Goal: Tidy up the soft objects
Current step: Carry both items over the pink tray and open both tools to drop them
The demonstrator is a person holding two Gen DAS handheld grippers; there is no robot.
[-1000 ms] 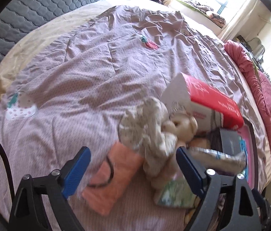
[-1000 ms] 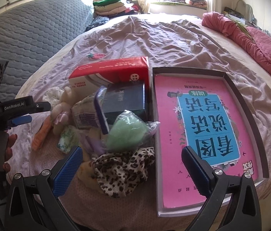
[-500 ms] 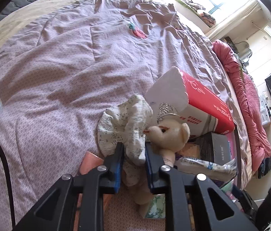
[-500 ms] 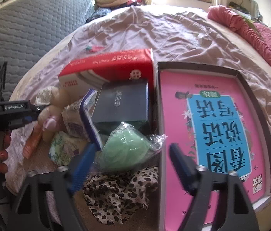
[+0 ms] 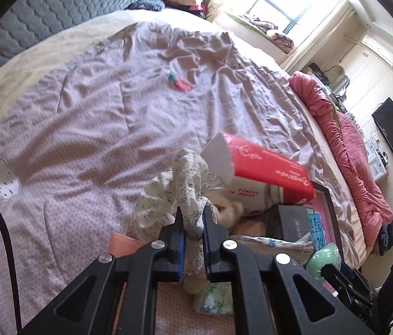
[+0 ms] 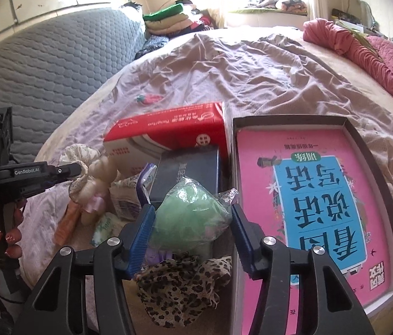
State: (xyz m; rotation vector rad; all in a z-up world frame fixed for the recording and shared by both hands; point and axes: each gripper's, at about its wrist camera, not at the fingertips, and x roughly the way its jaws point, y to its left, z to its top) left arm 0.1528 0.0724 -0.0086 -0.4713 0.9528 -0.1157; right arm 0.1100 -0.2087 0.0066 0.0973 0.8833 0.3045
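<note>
— Floral white cloth, is that what the left gripper [image 5: 193, 217] has?

— Yes. Its jaws are clamped on a floral fabric piece [image 5: 181, 188], pinched between the blue pads and bunched above them, beside a cream plush toy [image 6: 100, 180] on the bed [image 5: 90, 117].

— And the right gripper [image 6: 189, 236]?

— Its jaws stand apart on either side of a green sponge in a clear bag [image 6: 189, 212]; whether the pads touch the bag I cannot tell. A leopard-print cloth [image 6: 182, 287] lies just under it.

— What else is in the pile?

— A red tissue box [image 6: 168, 128] lies behind a dark box [image 6: 188, 171], and a pink book [image 6: 308, 195] sits in a shallow tray [image 6: 364, 150] to the right. An orange cloth [image 6: 66, 222] lies near the plush toy.
</note>
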